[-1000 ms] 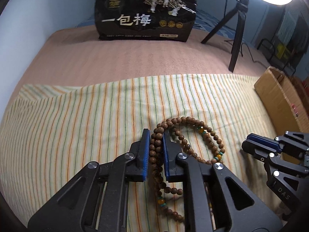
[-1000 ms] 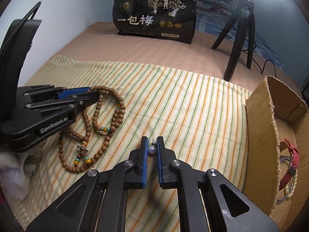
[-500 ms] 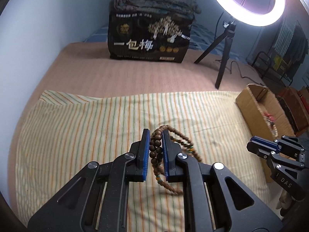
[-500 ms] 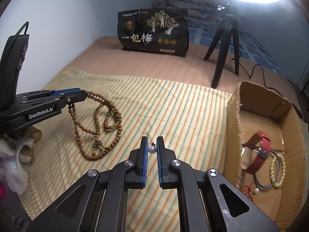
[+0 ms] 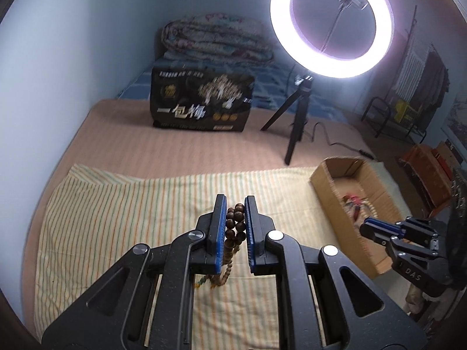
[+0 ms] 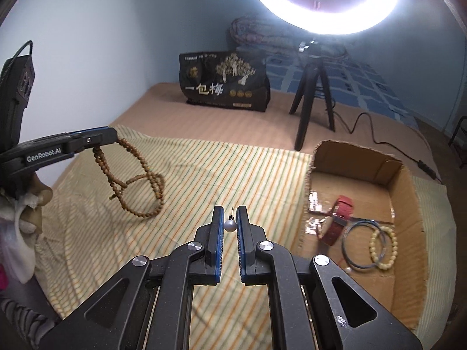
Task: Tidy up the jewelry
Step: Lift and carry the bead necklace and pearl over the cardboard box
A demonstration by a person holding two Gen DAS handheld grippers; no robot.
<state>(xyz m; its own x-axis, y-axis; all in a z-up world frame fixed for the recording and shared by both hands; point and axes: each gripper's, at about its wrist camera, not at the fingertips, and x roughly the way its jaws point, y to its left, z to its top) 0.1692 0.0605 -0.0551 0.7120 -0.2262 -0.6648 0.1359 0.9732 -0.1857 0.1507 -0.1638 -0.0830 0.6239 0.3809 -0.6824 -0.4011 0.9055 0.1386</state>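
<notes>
My left gripper (image 5: 235, 204) is shut on a long brown wooden bead necklace (image 5: 235, 227). In the right wrist view the left gripper (image 6: 112, 137) is at the left, and the necklace (image 6: 137, 180) hangs from it in loops, its lowest loop near or just touching the striped cloth (image 6: 204, 175). My right gripper (image 6: 230, 213) is shut on a small pearl earring (image 6: 230, 225), held above the cloth just left of the cardboard box (image 6: 408, 204). The box holds a red watch (image 6: 338, 218), a dark bangle (image 6: 366, 245) and a cream bead bracelet (image 6: 385, 246).
A black printed bag (image 6: 224, 86) stands at the far end of the bed. A ring light (image 5: 331, 23) on a black tripod (image 6: 312, 93) stands behind the box, its cable (image 6: 379, 137) trailing right. A folded quilt (image 5: 216, 39) lies behind the bag. A wall runs along the left.
Both grippers have risen. The necklace has come up off the cloth and now hangs from the left gripper. The box with its jewelry has come into fuller view.
</notes>
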